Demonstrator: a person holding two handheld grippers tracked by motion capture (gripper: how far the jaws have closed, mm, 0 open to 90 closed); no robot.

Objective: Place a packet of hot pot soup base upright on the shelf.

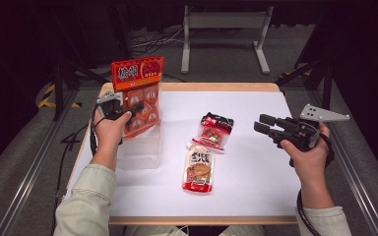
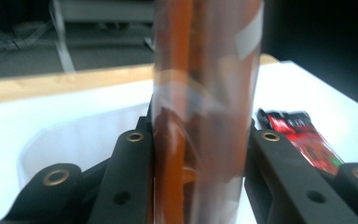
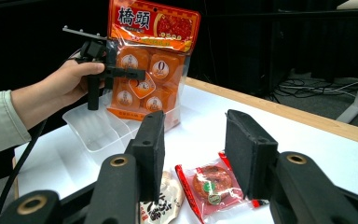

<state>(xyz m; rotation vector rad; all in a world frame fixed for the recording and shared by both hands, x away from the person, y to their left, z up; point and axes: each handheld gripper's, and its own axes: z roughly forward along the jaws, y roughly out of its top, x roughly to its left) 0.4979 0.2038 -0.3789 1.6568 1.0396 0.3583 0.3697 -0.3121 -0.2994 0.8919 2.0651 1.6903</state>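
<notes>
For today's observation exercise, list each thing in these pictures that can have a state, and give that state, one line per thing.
left gripper: shut on the orange bag, held above the tub.
orange bag: upright, sealed, lifted, lower edge over the tub.
clear plastic tub: upright, open-topped, looks empty.
right gripper: open, holding nothing.
red snack packet: lying flat, sealed.
white-and-red pouch: lying flat, sealed.

Your left tongs (image 1: 128, 112) are black, and the snack bag (image 1: 140, 93) in them is orange with a red header, white characters and round white labels on orange pieces. Your right tongs (image 1: 265, 125) are black too. The worktop (image 1: 256, 162) is white with a tan wooden edge. The tray (image 1: 140, 147) is clear. One packet (image 1: 215, 130) is red and black, the other pouch (image 1: 199, 170) white and red.
</notes>
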